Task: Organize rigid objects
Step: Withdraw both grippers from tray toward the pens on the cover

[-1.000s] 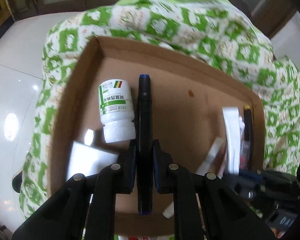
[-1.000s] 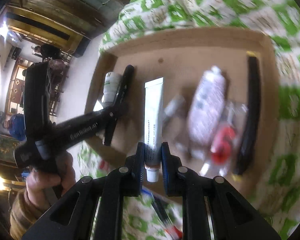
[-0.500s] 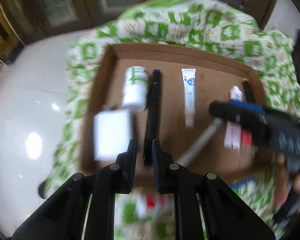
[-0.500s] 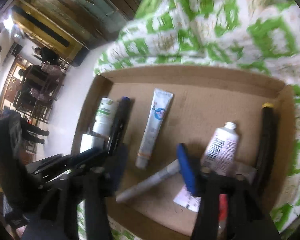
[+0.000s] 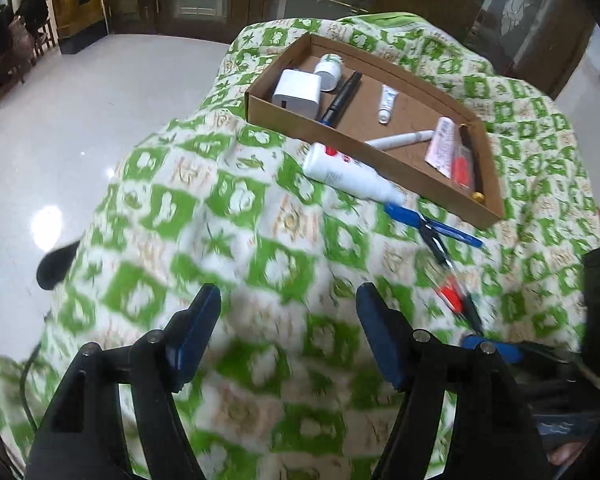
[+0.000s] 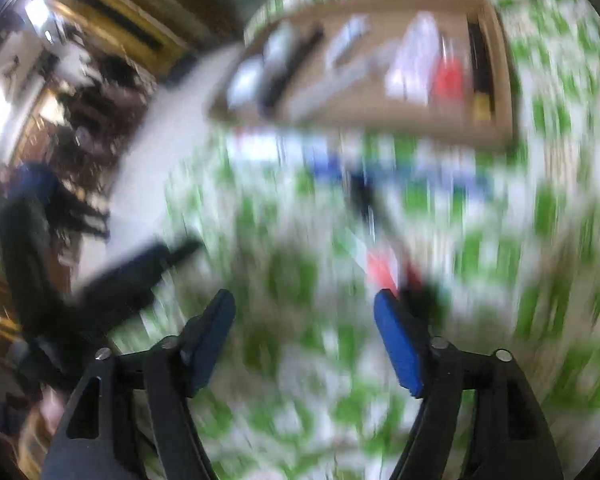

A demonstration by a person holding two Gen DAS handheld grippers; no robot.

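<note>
Left gripper [image 5: 288, 320]: jaws wide apart with nothing between them, having just been opening; it hangs over the green-and-white patterned cloth [image 5: 204, 216], near side, well apart from the box.
Right gripper [image 6: 304, 328]: jaws also spread and empty, just been opening; its view is heavily blurred, over the same cloth.
Cardboard box [image 5: 284, 114]: shallow tray lying on the cloth at the far side, in the left wrist view.
Box, left end: white charger block [image 5: 298, 94], a white pill bottle [image 5: 329, 70] just beyond it, and a black marker [image 5: 342, 98] lying beside them.
Box, middle: small white tube [image 5: 387, 103], and a white pen [image 5: 402, 139] lying crosswise nearer the front wall.
Box, right end: pink-white tube [image 5: 442, 146], a red item [image 5: 462, 166] that I cannot identify, and a black pen [image 5: 471, 160] along the right wall.
Outside the box: white bottle [image 5: 346, 174] lying on its side just in front of the box's near wall; a blue pen [image 5: 432, 226] to its right; a red-and-black pen [image 5: 452, 288] nearer still.
Surroundings: glossy white floor [image 5: 60, 128] to the left.
</note>
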